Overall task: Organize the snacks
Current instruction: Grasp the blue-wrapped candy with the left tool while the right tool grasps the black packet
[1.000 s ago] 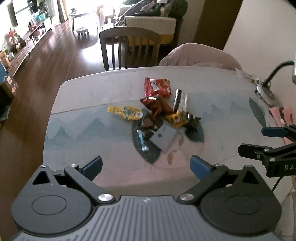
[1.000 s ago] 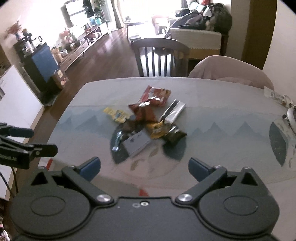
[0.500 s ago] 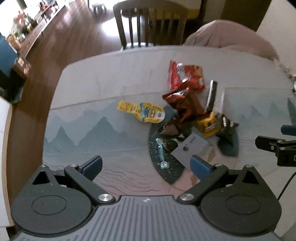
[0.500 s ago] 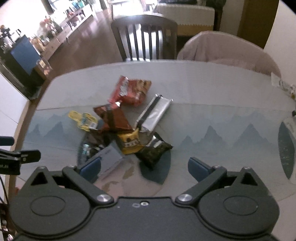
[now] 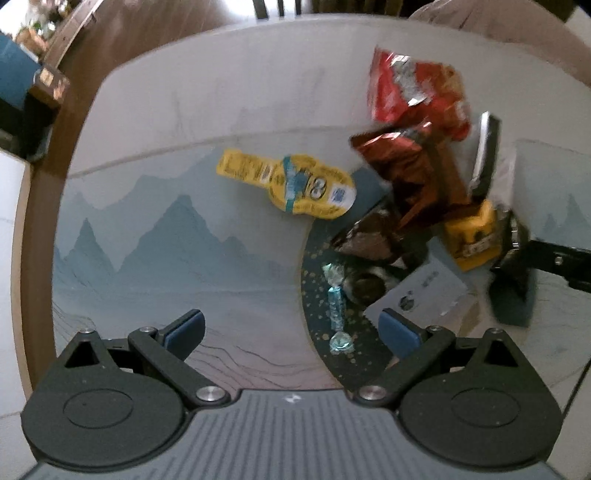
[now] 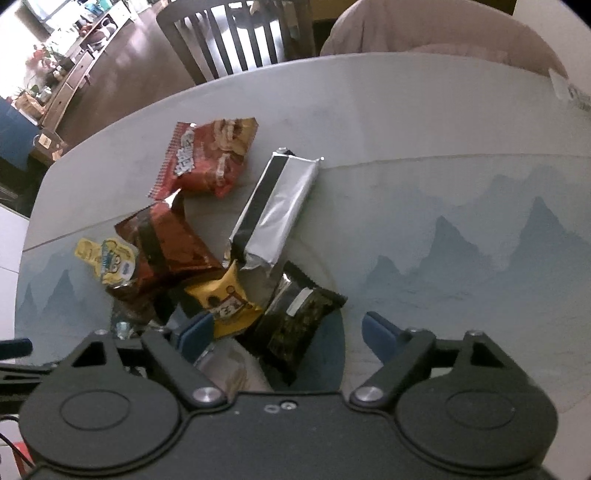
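The tabletop (image 6: 424,122) is covered by a pale cloth printed with blue-grey mountains and a dark speckled disc. It has rounded corners, and beyond its far edge a dark slatted chair (image 6: 236,40) and a cushioned seat back (image 6: 443,33) are seen; dark wooden floor and a low sideboard are visible to the left. Wide bare cloth is left open on the right of the right wrist view and on the left of the left wrist view.

The snacks are gathered in one loose pile near the middle of the tabletop: a red bag (image 6: 210,158), a silver packet (image 6: 277,210), a dark red pouch (image 6: 170,243), a yellow pouch (image 5: 291,181) lying apart to the left, a small yellow packet (image 6: 225,299), a dark packet (image 6: 299,325), a grey card (image 5: 421,291) and a blue-wrapped candy (image 5: 336,302). Printing on the wrappers is blurred and cannot be read.

The left gripper (image 5: 291,328) is held over the cloth with its fingers wide apart, the candy lying between them untouched. The right gripper (image 6: 288,332) is closing over the dark packet, which lies between its fingers without being pressed.
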`<state>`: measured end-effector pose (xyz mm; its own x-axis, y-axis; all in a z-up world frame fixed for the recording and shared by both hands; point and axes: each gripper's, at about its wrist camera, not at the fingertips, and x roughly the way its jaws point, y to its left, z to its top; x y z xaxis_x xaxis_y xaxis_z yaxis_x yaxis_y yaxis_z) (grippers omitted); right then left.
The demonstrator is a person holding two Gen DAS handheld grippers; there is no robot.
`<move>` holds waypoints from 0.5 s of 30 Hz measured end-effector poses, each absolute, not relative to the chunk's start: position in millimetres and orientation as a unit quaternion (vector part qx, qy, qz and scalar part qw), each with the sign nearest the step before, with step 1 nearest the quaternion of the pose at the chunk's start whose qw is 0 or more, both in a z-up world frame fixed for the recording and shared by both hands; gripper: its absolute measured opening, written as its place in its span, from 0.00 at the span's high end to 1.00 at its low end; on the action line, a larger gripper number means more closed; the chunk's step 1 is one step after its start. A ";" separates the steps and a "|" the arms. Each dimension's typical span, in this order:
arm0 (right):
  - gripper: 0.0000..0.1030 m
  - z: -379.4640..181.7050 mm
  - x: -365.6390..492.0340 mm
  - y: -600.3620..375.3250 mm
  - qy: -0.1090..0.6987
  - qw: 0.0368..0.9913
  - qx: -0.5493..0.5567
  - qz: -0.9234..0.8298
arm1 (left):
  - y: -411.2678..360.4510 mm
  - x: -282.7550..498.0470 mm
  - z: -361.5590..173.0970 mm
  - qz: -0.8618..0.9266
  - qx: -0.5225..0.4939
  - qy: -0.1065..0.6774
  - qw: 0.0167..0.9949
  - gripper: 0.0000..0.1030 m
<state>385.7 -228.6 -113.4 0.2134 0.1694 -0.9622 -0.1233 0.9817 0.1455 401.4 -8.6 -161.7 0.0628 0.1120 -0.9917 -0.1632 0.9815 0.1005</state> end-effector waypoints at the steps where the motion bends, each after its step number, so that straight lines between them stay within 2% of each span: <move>1: 0.19 -117.9 387.5 -228.7 0.623 0.776 0.018 0.092 | -7.7 402.4 -166.2 0.096 -0.021 0.682 0.725 0.04; 4: 0.22 -127.7 392.4 -230.2 0.631 0.771 0.020 0.088 | -5.8 405.4 -176.3 0.097 -0.029 0.691 0.715 0.14; 5: 0.23 -130.3 394.1 -230.1 0.633 0.769 0.022 0.087 | -6.3 406.2 -179.1 0.098 -0.027 0.694 0.713 0.23; 6: 0.24 -133.2 395.2 -229.8 0.634 0.768 0.024 0.086 | -6.8 407.1 -182.1 0.095 -0.028 0.698 0.709 0.27; 8: 0.28 -138.7 397.6 -228.7 0.638 0.765 0.029 0.090 | -7.3 409.3 -187.7 0.087 -0.031 0.707 0.702 0.27; 10: 0.31 -143.7 399.1 -226.8 0.639 0.763 0.029 0.087 | -7.5 410.3 -193.1 0.084 -0.028 0.711 0.697 0.34; 12: 0.35 -147.2 399.9 -226.5 0.642 0.761 0.033 0.087 | -6.1 411.3 -199.1 0.083 -0.033 0.720 0.688 0.47; 15: 0.39 -153.1 400.3 -225.1 0.647 0.756 0.034 0.090 | -4.8 411.5 -206.4 0.076 -0.038 0.725 0.684 0.50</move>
